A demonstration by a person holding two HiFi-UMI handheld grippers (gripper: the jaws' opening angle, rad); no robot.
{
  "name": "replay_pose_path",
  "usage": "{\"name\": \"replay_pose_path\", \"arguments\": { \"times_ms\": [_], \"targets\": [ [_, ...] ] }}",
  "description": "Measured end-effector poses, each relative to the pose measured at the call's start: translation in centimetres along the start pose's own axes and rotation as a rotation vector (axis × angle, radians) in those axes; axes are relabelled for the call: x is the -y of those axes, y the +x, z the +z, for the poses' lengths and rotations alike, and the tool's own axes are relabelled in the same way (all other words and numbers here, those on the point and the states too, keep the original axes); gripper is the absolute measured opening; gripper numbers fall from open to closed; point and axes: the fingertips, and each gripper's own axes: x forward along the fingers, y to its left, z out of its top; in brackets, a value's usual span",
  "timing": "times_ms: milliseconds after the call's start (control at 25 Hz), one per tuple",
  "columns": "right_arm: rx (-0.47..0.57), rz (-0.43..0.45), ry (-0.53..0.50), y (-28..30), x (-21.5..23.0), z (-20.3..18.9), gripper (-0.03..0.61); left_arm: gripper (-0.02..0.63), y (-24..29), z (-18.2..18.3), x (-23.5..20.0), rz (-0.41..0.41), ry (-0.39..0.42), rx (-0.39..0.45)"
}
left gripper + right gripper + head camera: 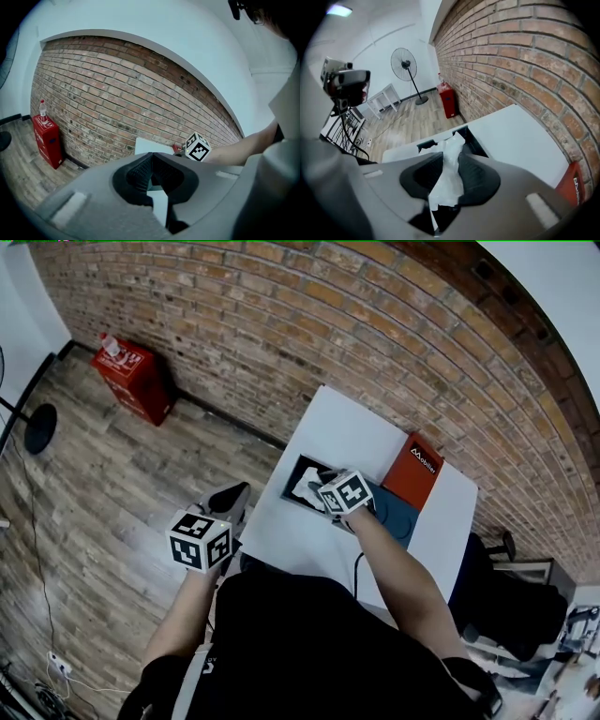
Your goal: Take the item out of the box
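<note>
Gripping item (453,143) at mouth of box (471,136) with right tongs (450,154).
Clamped on item's near end; long axis running away and down into box by left edge of desk (356,432); straight upward draw judged sufficient. Noted left tongs (152,157) closed together, empty, off near-left corner, farther away.

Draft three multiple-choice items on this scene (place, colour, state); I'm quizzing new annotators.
1. Where does the black box stand? A on the floor; B on the white table; C on a chair.
2. What colour is the cabinet by the brick wall? A blue; B red; C green.
3. How is the right gripper? A open, empty; B shut on nothing; C shut on white wrapping.
Key: B, it sits on the tabletop; B, plainly red; C, wrapping is pinched between its pads.
</note>
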Motion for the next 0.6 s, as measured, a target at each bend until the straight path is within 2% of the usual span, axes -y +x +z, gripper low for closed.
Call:
{"name": "replay_pose_path", "arguments": {
  "times_ms": [200, 600],
  "targets": [
    [0.212, 0.054, 0.137, -5.6, 0.5, 0.4, 0.103, 0.006, 1.7, 1.6, 0.8, 0.017, 0.028, 0.014],
    [0.394, 0.002, 0.226, -15.4, 4.2, -4.9, 0.101, 0.006, 6.5, 5.5, 8.7, -0.053, 0.180, 0.008]
  ]
}}
